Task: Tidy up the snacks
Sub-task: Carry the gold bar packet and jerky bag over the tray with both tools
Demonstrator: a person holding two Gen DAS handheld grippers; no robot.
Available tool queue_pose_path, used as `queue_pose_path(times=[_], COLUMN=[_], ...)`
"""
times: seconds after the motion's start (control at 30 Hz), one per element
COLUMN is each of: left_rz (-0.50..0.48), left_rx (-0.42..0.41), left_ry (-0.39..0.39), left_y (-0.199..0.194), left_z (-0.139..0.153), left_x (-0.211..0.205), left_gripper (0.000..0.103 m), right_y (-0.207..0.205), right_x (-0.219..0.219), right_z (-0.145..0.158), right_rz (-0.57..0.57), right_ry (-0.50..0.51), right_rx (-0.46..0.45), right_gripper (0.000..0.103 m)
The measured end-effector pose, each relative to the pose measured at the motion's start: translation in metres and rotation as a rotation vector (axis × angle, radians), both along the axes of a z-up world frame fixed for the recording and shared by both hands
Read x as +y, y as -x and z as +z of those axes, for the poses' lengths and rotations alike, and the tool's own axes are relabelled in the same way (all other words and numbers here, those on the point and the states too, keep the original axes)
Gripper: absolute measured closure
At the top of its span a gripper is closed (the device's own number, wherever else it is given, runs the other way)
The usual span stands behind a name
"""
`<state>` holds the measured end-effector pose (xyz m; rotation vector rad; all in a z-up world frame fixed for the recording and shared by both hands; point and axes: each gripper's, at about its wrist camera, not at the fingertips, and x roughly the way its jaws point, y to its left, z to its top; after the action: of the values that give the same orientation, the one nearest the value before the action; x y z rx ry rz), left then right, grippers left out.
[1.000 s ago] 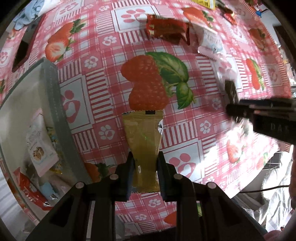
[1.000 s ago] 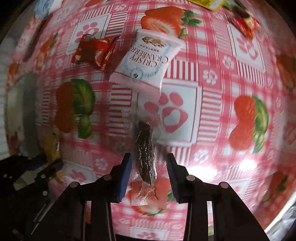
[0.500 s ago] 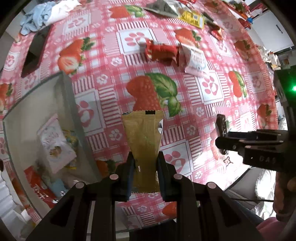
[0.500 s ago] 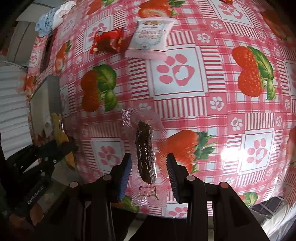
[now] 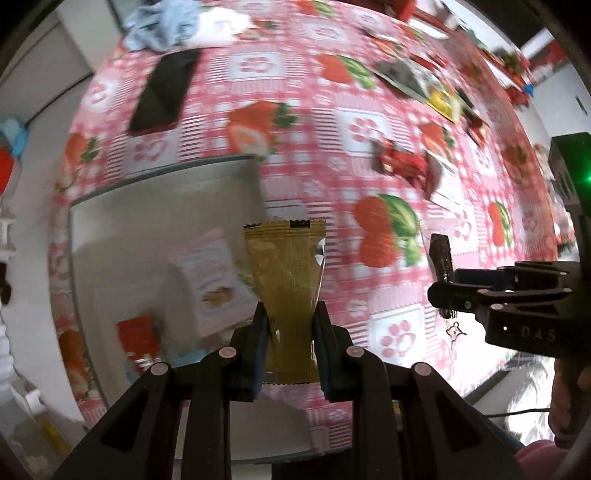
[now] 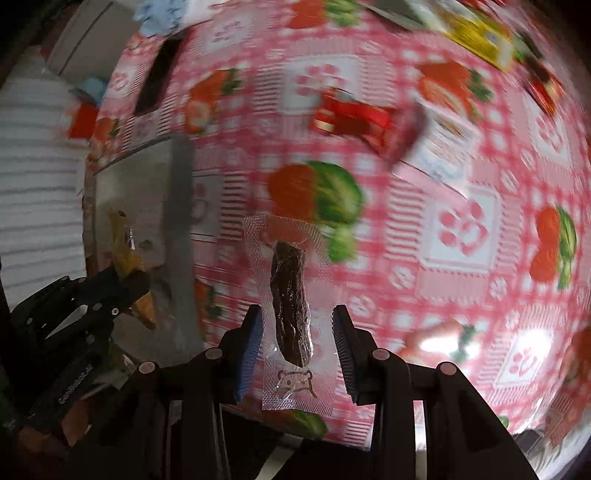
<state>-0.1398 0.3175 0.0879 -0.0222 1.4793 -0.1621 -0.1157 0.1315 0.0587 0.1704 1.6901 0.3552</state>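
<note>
In the left wrist view my left gripper is shut on a gold snack packet, which hangs over the right part of a grey bin. Inside the bin lie a white-and-pink packet and a red one. My right gripper is shut on a clear wrapper with a dark brown stick, held above the strawberry tablecloth just right of the bin. Each gripper shows in the other's view: the right gripper and the left gripper.
A red packet and a white-and-pink packet lie mid-table. A black phone and a blue cloth are beyond the bin. A yellow packet and several more snacks lie at the far side. The table edge runs close below.
Both grippers have risen and moved left toward the bin with their packets. The gold packet, earlier over the cloth, now hangs over the bin's right part.
</note>
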Motion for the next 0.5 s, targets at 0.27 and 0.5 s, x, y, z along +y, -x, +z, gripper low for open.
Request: queue_pose_path(times=[0.27,0.5], left_rz=[0.115,0.166], left_rx=[-0.003,0.011], left_ry=[-0.02,-0.032], left_y=[0.0,0.004], left_z=[-0.002,-0.009], left_x=[0.053,0.086], left_gripper=[0.078,0.078], right_y=[-0.016,-0.021], right_x=[0.077,0.14], right_z=[0.012,0.01], right_rz=[0.149,0.243], right_ry=[-0.018,-0.033], right_rx=[-0.032,-0.044], right_gripper=[0.063,0.063])
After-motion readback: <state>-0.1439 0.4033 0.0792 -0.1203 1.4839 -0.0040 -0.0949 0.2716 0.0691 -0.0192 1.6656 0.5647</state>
